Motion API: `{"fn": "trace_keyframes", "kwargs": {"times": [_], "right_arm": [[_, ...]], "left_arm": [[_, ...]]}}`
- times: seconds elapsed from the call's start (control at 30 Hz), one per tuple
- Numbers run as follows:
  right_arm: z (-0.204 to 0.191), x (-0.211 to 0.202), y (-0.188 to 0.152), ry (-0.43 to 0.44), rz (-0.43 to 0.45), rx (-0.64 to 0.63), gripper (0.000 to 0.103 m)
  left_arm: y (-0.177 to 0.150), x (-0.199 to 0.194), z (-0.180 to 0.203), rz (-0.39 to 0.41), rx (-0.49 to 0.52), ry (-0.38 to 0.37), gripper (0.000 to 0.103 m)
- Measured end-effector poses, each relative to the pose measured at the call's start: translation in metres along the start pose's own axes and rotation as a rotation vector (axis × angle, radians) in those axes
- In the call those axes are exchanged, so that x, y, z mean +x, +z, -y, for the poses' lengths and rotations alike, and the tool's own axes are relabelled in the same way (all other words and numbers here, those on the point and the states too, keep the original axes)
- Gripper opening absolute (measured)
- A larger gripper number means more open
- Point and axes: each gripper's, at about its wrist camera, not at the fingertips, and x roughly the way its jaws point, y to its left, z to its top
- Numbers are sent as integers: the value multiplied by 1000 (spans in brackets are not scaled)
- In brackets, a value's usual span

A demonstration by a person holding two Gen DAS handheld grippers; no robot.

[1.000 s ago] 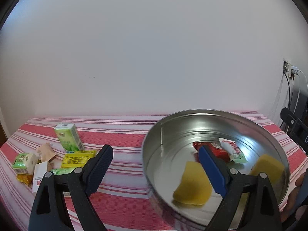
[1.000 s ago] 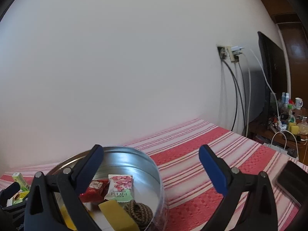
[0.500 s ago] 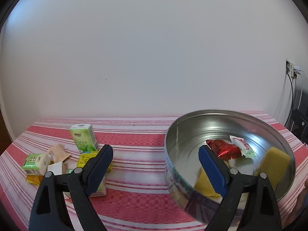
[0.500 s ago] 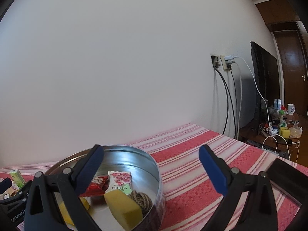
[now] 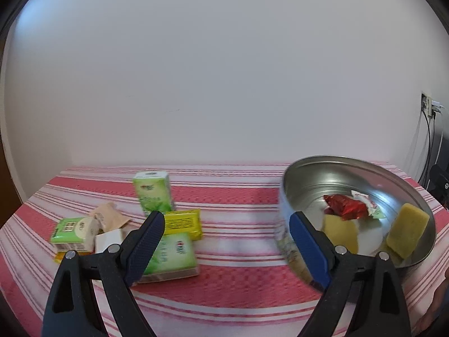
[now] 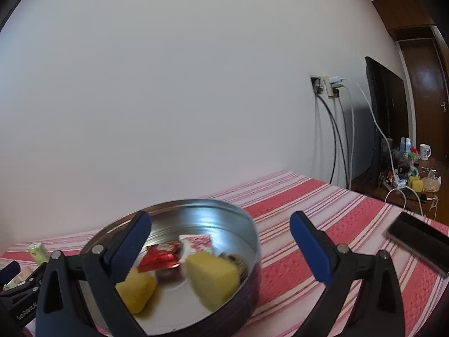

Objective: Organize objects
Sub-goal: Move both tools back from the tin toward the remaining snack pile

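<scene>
A: Both tools empty? Left tool (image 5: 224, 241) is hanging with its jaws spread wide, gripping nothing. Right tool (image 6: 221, 241) is the same, released.

B: Agreed. Landmark is the round silver metal tin (image 5: 306, 174). It is sitting on the red-and-white striped worktop (image 5: 238, 289).

A: Inside the tin: a crinkled red foil wrapper (image 5: 346, 210), a white-and-pink candy sachet (image 6: 196, 243), a yellow sponge block (image 5: 408, 231), a flat yellow piece (image 5: 341, 231). Something brown and coiled (image 6: 235, 264) is sitting behind the block; too blurred to name.

B: Left of the tin, well apart: an upright light-green carton (image 5: 153, 192), a yellow flat packet (image 5: 183, 221), a lying pale-green tissue pack (image 5: 171, 255) partly behind the left tool's finger, a small green-and-white box (image 5: 74, 229), and a tan paper sachet (image 5: 109, 219).

A: Step, I'd judge: between picks, with the pile left of the tin not yet sorted.

B: Next move likely calls for lowering the left tool over the nearest item, probably the tissue pack, and squeezing across its narrow sides.

A: Dark phone (image 6: 418, 238) is lying right of the tin. Not involved, I'd say.
</scene>
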Motion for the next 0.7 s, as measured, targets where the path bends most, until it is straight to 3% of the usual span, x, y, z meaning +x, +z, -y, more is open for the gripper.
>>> {"fn": "trace_keyframes", "kwargs": {"times": [0.27, 0.7], "right_arm": [[-43, -16, -13, 83, -37, -13, 101], [-140, -32, -42, 243, -119, -92, 101]], "left_arm": [[-2, -1, -44, -13, -16, 41, 92], [-2, 9, -138, -43, -84, 205, 92]]}}
